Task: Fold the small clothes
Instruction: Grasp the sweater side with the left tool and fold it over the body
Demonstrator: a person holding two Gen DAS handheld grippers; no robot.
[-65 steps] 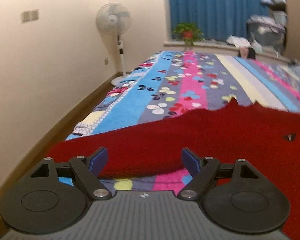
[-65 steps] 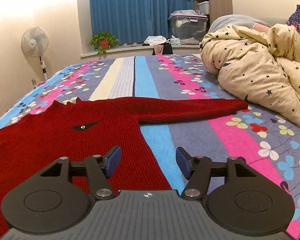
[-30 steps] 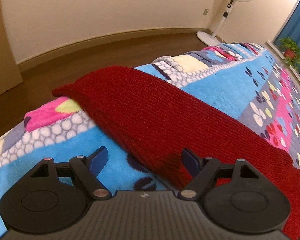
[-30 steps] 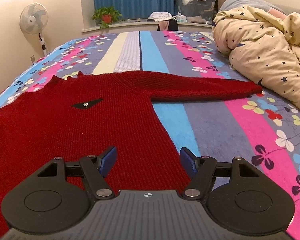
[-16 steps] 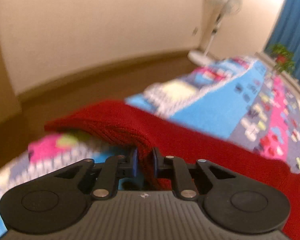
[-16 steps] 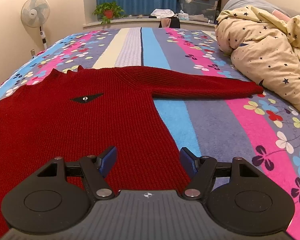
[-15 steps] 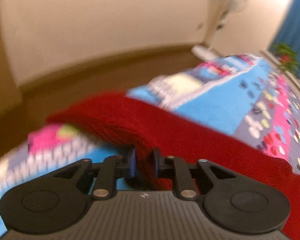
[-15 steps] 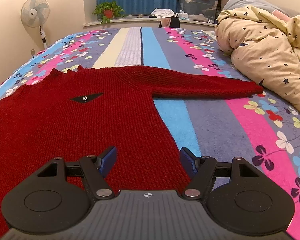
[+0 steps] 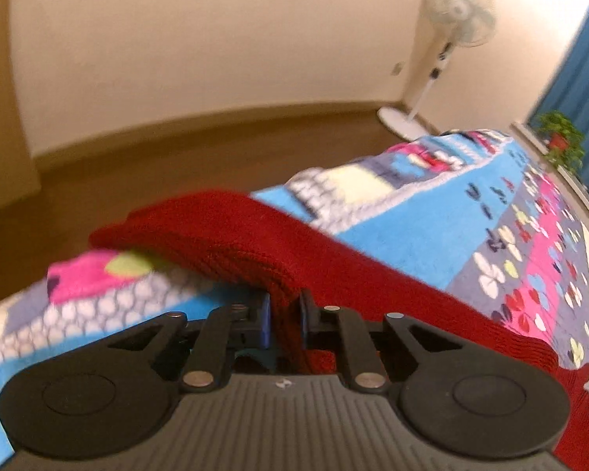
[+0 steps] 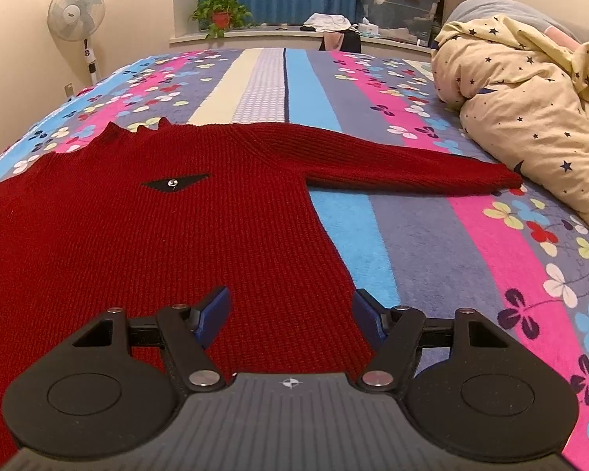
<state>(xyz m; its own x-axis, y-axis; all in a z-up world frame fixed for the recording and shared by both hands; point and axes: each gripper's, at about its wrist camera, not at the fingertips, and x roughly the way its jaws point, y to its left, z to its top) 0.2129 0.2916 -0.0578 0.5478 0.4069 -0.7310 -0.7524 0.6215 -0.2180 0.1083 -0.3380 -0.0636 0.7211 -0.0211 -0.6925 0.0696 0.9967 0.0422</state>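
Left wrist view: the red knit sweater's left sleeve (image 9: 231, 231) runs ahead-left of the left gripper (image 9: 286, 316), whose jaws have just been closing and now clamp its fabric. The sweater body (image 10: 145, 235) lies flat on the floral bedspread (image 10: 432, 235), directly beneath the right gripper (image 10: 290, 310), jaws apart, empty.

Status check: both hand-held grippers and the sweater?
Left hand-held gripper just closed on red sweater sleeve. Right hand-held gripper open over hem. Starred quilt beside far cuff.
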